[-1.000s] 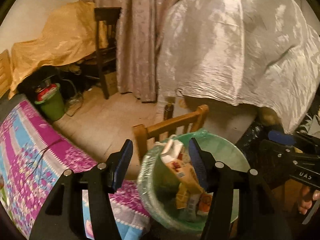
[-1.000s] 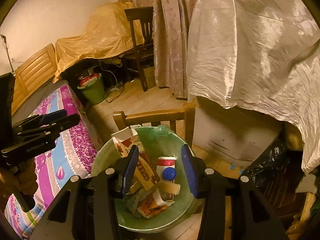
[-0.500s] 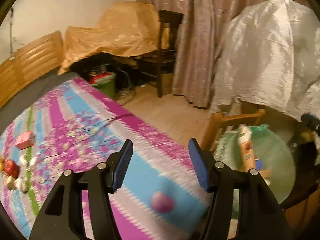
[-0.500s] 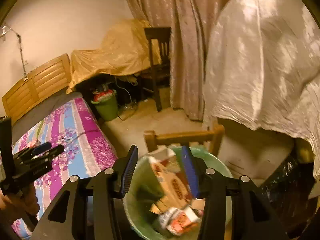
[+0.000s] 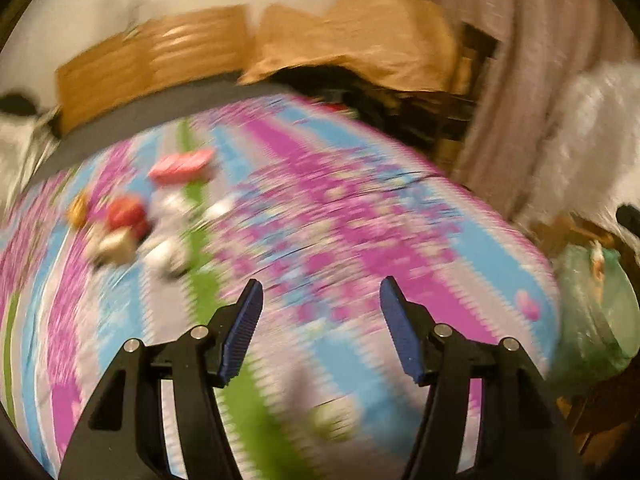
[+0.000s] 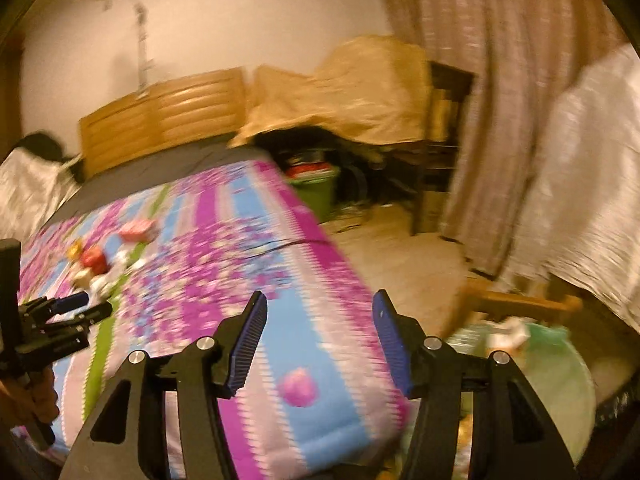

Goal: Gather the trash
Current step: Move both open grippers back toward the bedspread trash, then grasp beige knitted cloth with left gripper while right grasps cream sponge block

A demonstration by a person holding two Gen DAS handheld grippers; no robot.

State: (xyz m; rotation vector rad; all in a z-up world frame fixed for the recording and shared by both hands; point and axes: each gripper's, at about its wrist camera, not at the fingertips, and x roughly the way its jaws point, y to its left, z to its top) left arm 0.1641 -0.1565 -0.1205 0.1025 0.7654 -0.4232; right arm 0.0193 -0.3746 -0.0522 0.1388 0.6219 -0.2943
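Both hand-held grippers empty, the next piece of trash to be fetched from the bed.

The left hand-held gripper (image 5: 321, 294) and right hand-held gripper (image 6: 319, 308) are opening, nothing between the jaws; scattered trash (image 5: 132, 224) lies near the bed's (image 5: 400, 240) headboard end, well apart from the green-lined bin (image 6: 560, 364) off its foot corner.

Both grippers swung from bin to bed.
Left gripper (image 5: 321, 294) and right gripper (image 6: 318, 306), earlier over the lined trash bin (image 6: 560, 364), now face the flowered bedspread (image 5: 360, 216); both jaws opening, nothing between; scattered litter (image 5: 132, 220) newly visible.
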